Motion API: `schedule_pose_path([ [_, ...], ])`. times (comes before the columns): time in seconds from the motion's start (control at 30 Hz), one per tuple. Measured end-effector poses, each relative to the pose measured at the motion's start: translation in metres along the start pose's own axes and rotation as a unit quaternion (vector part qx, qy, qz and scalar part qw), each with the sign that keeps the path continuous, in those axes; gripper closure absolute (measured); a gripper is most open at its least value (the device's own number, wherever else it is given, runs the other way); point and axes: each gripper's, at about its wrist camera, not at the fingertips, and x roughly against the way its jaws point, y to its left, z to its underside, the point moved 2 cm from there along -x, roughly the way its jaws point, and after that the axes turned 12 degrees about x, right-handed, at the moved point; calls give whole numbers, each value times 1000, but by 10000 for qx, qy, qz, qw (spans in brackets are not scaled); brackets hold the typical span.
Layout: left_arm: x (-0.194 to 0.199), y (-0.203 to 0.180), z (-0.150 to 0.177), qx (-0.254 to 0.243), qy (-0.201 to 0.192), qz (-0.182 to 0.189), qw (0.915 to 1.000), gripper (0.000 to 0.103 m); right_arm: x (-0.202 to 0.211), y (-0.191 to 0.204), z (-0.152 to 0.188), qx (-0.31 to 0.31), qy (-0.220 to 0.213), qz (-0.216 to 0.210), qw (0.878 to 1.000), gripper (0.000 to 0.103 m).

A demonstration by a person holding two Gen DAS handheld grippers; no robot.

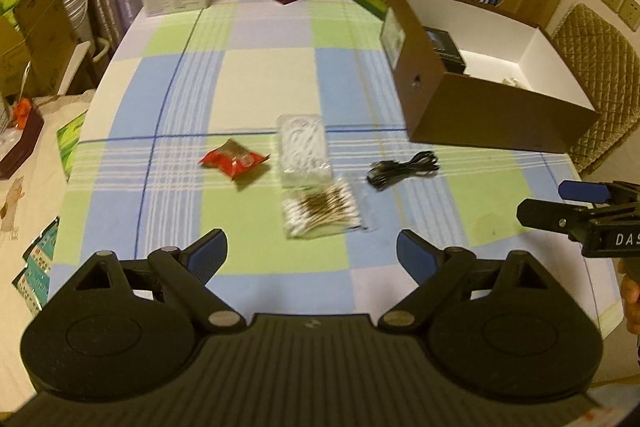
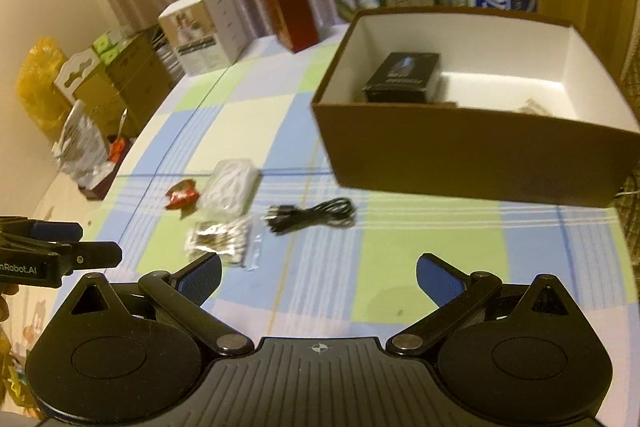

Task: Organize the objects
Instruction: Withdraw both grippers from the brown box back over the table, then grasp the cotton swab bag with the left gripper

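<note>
Covering the tabletop (image 1: 256,75) is a checked cloth; the brown box (image 2: 472,155) sits far right on it, open-topped, with a black carton (image 2: 402,77) already inside. Four loose items lie in a row ahead of both grippers, well short of the box. Left gripper (image 1: 312,253): jaws wide, empty, hovering over the near edge. Right gripper (image 2: 318,277): jaws wide, empty too. Bag of white picks (image 1: 304,151), probably floss picks, blurry, long axis running away from the left jaws. Cotton swab bag (image 1: 320,209) lies dead ahead of the left jaws, nearest thing, long axis crosswise. Black cable (image 2: 312,215) is straight ahead of the right jaws, coiled roughly crosswise, nearest the box. Red packet (image 1: 234,161) is furthest left.
</note>
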Motion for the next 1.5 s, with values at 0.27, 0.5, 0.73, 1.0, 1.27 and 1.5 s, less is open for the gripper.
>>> schedule_pose_path([
  [0.27,-9,14,6,157,103,-70,9998,13,-23,12,6,84,205,-87,9997,2],
  [0.5,-27,9,7,134,151,62,9998,13,-33,6,12,12,345,-12,9994,2],
  [0.73,-51,-3,8,-246,148,266,9992,13,-34,-10,17,-183,430,130,9988,2],
  [1.0,-84,-17,6,-885,208,548,9943,14,-36,-32,26,-518,566,337,9965,2],
  [1.27,-119,-33,6,-2240,160,853,9707,14,-33,-51,33,-845,637,561,9928,2],
  [1.5,-145,-32,1,-2691,397,886,9582,23,-34,-62,40,-1085,741,688,9889,2],
])
